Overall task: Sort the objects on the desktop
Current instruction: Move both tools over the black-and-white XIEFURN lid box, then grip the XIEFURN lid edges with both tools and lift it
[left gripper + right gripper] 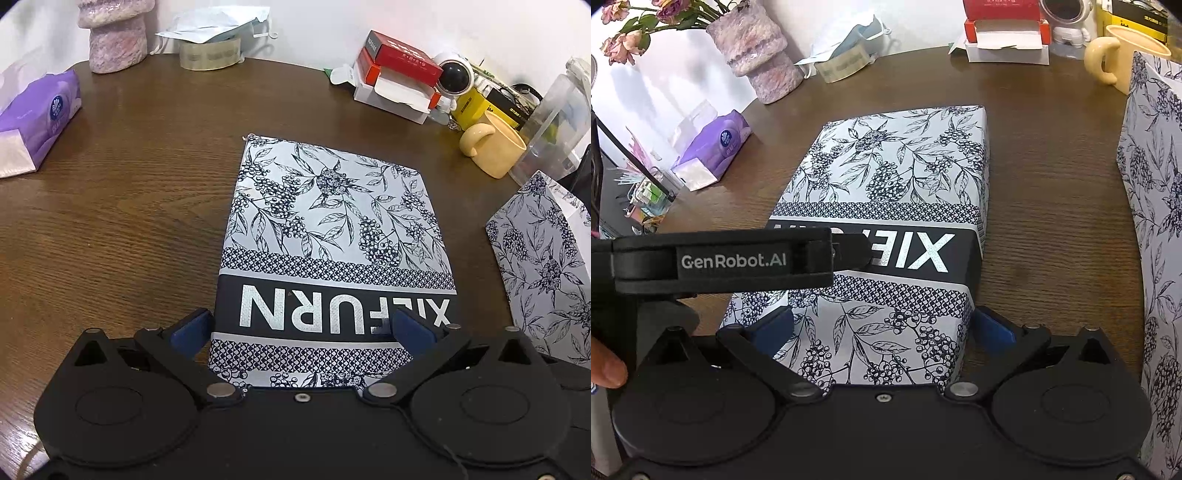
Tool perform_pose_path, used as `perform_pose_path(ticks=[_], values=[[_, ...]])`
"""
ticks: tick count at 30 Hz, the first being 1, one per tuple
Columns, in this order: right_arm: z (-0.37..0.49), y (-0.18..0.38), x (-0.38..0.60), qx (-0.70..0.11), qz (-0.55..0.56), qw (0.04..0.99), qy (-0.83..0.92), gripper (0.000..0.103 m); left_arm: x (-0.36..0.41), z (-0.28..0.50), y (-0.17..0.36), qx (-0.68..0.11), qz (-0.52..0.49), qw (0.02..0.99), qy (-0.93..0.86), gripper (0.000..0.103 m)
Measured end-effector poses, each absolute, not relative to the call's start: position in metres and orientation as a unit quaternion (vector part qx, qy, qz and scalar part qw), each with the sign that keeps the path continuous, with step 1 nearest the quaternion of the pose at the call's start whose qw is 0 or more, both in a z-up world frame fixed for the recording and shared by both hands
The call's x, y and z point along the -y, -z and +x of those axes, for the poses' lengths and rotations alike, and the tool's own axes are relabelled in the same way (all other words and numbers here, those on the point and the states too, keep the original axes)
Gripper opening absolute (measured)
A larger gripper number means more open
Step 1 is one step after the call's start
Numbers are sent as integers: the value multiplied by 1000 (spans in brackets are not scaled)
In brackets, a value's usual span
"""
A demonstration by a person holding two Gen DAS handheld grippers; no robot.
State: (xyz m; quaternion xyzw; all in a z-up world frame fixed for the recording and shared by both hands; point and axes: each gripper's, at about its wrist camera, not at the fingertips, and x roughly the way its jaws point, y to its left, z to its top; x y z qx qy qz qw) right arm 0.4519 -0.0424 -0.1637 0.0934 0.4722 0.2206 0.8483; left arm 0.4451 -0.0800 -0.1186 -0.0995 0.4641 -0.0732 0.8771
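A flat box (332, 221) printed with dark blue flowers and a black XIFURN band lies on the brown table (110, 221). My left gripper (303, 328) is open wide; its blue pads (192, 328) stand on either side of the box at the black band. My right gripper (882, 326) is also open, and its pads (993, 325) flank the near end of the same box (897, 166). The left gripper's black strap (731, 260) crosses the band in the right wrist view. I cannot tell whether any pad touches the box.
A second floral-printed piece (546, 266) (1156, 221) stands upright on the right. Along the back are a yellow mug (495, 147), red and white cartons (399, 74), a tape roll (210, 55), a pink vase (118, 40) and a purple tissue pack (40, 118). A fingertip (605, 365) shows at left.
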Motion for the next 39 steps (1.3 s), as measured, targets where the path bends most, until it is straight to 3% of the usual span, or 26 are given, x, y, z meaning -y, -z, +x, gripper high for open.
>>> perform_pose_path(ticks=[19, 39], values=[[437, 142, 52, -465, 95, 844, -249, 101, 74, 415, 101, -458, -117, 880, 35, 103], [330, 88, 66, -430, 84, 859, -266, 101, 48, 308, 61, -425, -125, 896, 17, 101]])
